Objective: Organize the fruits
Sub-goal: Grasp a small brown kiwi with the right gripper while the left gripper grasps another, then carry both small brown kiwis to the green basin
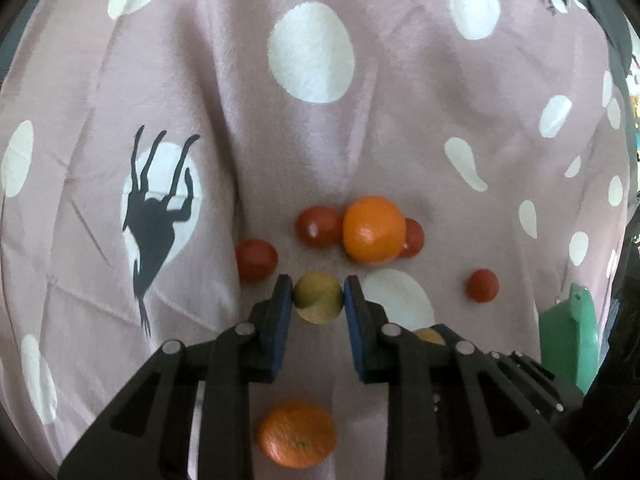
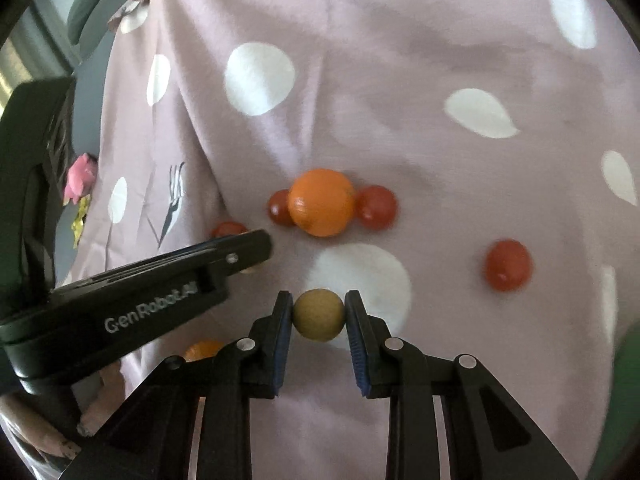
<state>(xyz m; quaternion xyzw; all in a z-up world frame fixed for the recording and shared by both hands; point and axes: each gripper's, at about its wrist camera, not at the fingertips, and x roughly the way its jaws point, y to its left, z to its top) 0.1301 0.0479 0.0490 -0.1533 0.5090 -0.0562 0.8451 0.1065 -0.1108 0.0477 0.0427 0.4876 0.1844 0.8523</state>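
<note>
Left wrist view first: I see my left gripper (image 1: 319,294) angled steeply down at the spotted cloth (image 1: 256,128), its blue pads (image 1: 285,300) pinched on a small yellow fruit (image 1: 319,298). Just beyond that fruit sits the big orange (image 1: 374,229), touching a red fruit (image 1: 319,226) on each side; another orange (image 1: 297,433) lies nearer me, under the fingers. Right wrist view shows my right gripper (image 2: 319,314), also tilted down, clamping a tan round fruit (image 2: 319,314), with the big orange (image 2: 322,202) beyond it. My left gripper's body (image 2: 132,300) reaches in left of the orange.
</note>
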